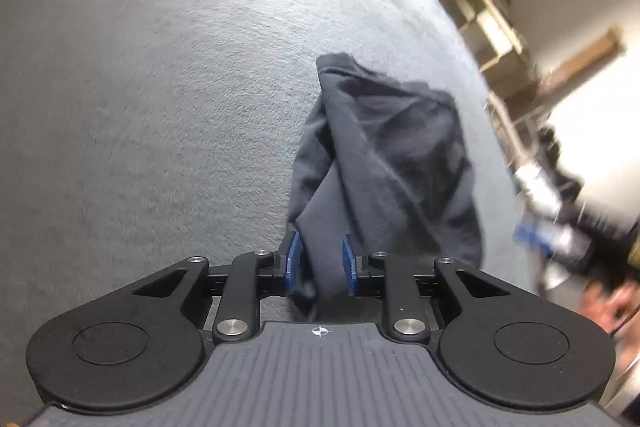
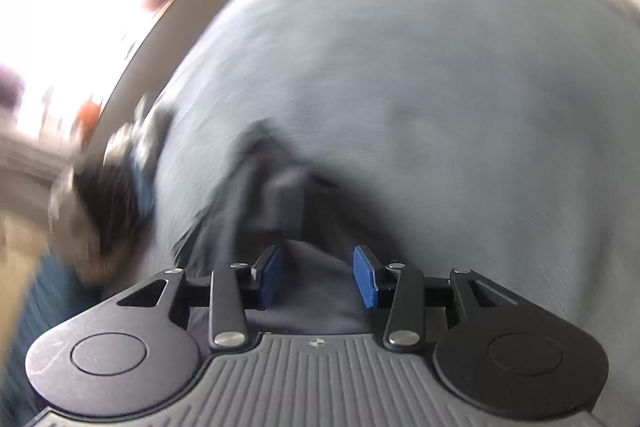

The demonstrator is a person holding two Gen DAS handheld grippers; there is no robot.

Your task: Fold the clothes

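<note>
In my left wrist view, the grey bed cover [image 1: 160,87] fills the left and far part of the scene; its surface is a fine, pebbled weave, bright where light falls at the far edge. Right of centre lies the dark garment [image 1: 380,155], a soft matte knit bunched into a rough cone with deep diagonal folds, its narrow end running near, between the blue ribbed pads [image 1: 293,259] of my left gripper [image 1: 320,261]. The jaws stand slightly spread; cloth lies in the gap, and I cannot tell whether the pads press on it. Far right, a pale shelf unit [image 1: 488,27] stands against the wall, blurred.

In my right wrist view, everything is smeared. At left, a dark blurred shape [image 2: 108,195] sits off the bed edge; I cannot identify it. At centre, the garment [image 2: 276,195] rises in a crumpled fold on the cover [image 2: 460,87]. My right gripper [image 2: 316,277] has its jaws spread apart, pads clear of the cloth beneath them.
</note>
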